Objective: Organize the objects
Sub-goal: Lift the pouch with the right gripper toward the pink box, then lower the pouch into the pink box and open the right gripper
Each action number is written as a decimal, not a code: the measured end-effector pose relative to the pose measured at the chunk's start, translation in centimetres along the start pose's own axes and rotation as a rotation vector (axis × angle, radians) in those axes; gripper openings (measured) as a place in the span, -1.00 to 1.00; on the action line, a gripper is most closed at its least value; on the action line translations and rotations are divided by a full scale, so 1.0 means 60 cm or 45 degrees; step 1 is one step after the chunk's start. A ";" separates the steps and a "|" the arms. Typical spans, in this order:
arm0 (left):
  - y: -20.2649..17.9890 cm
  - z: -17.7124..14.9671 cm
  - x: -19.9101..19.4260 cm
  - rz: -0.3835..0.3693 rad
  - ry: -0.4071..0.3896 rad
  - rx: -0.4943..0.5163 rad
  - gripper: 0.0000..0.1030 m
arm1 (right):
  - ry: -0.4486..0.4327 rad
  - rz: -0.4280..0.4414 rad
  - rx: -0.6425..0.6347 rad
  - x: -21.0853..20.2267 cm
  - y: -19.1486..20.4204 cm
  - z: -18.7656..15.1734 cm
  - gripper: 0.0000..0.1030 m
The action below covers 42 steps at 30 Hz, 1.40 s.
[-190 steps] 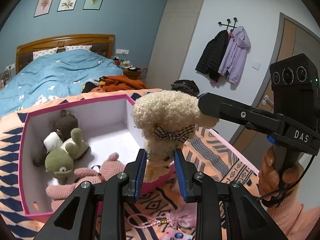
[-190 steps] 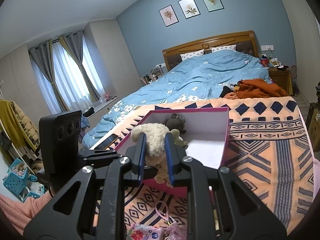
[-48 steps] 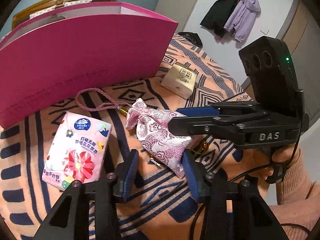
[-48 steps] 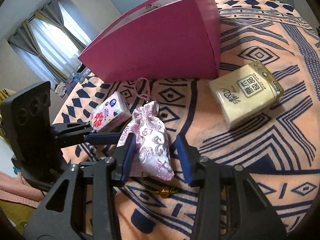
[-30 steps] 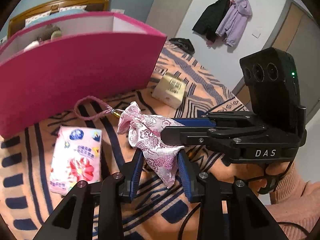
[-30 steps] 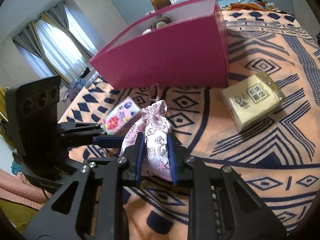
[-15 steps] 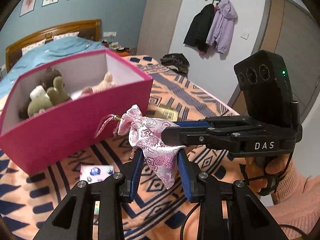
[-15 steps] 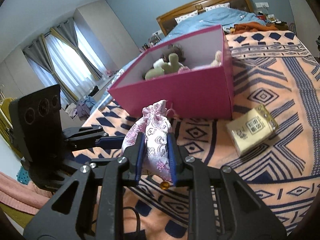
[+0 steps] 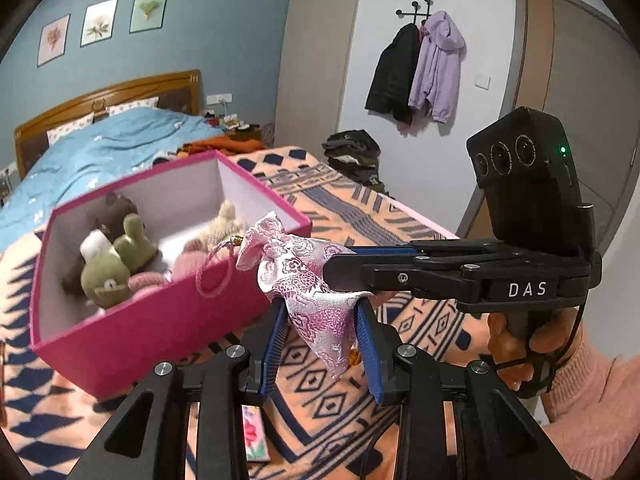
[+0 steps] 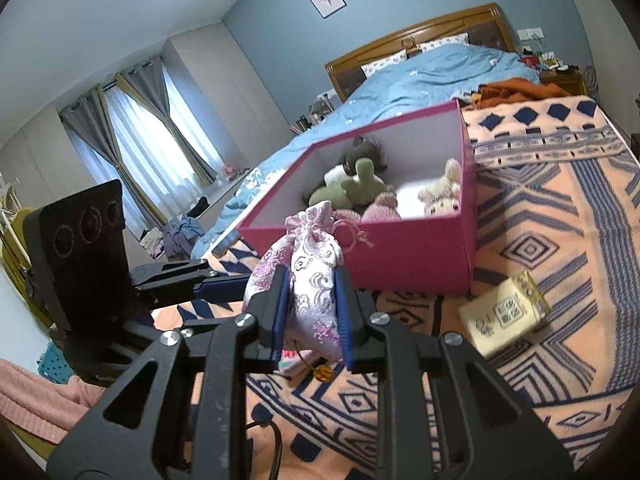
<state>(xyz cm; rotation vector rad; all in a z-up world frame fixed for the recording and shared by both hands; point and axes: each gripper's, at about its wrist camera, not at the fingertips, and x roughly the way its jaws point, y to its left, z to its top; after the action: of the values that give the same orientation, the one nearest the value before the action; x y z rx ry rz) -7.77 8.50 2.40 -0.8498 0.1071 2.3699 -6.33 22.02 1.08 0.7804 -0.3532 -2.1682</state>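
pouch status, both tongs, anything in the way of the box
Left tongs and right tongs both shut on pouch. Pouch off the blanket, short of the box. Nothing between; toys already inside.

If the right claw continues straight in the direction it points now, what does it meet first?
Most likely the near wall of the pink box, which stands straight ahead beyond the brocade pouch the right claw holds. Depth is unclear; it might clear the rim and reach the plush toys.
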 end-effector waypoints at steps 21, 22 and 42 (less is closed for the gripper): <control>0.034 0.102 -0.006 0.089 -0.084 0.083 -0.32 | -0.116 0.013 -0.026 0.009 -0.008 0.108 -0.53; 0.037 0.107 -0.006 0.094 -0.090 0.083 -0.32 | -0.119 0.014 -0.028 0.010 -0.008 0.114 -0.53; 0.075 0.149 0.036 0.145 -0.097 0.054 -0.32 | -0.130 -0.012 -0.043 0.046 -0.035 0.169 -0.53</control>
<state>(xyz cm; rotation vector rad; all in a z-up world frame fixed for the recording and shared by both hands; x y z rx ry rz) -16.59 8.37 7.60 -0.7501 0.1789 2.4941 -15.39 21.23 6.74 0.6554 -0.3648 -2.2227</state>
